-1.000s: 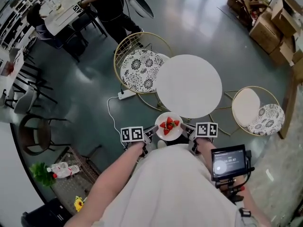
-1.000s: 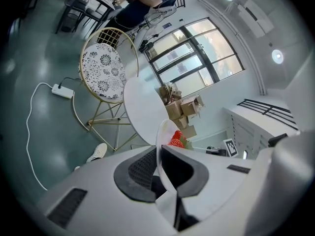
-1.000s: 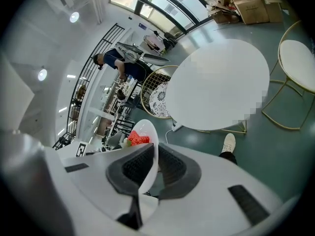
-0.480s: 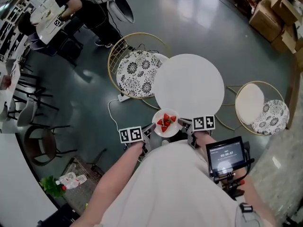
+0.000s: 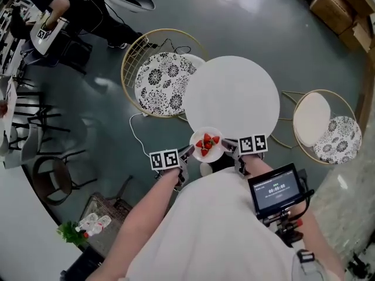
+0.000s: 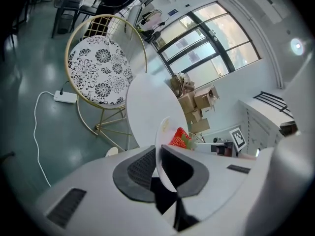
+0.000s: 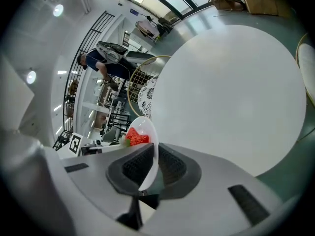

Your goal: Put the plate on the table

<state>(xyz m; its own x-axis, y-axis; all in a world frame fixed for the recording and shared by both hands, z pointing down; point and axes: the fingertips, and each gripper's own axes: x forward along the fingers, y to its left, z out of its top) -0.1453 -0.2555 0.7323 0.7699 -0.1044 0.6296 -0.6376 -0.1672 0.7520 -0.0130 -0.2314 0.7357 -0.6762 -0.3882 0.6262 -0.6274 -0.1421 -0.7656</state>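
A small white plate point(image 5: 207, 145) with several strawberries point(image 5: 206, 144) on it hangs in the air at the near edge of the round white table point(image 5: 232, 95). My left gripper point(image 5: 186, 154) is shut on the plate's left rim, my right gripper point(image 5: 230, 148) on its right rim. In the left gripper view the plate's rim point(image 6: 158, 149) sits edge-on between the dark pads of the left gripper point(image 6: 160, 168), strawberries point(image 6: 180, 137) beyond. The right gripper view shows the plate point(image 7: 147, 151) pinched by the right gripper point(image 7: 150, 168) the same way, with the table point(image 7: 231, 92) ahead.
A gold wire chair point(image 5: 153, 81) with a patterned cushion stands left of the table, another chair point(image 5: 328, 130) to its right. A white power strip point(image 5: 138, 118) and cable lie on the floor. A monitor point(image 5: 274, 191) sits by my right arm. People sit at desks far left.
The plate and both grippers have come closer to the table's near edge; the table now lies straight ahead and nearer. Both grips are unchanged.
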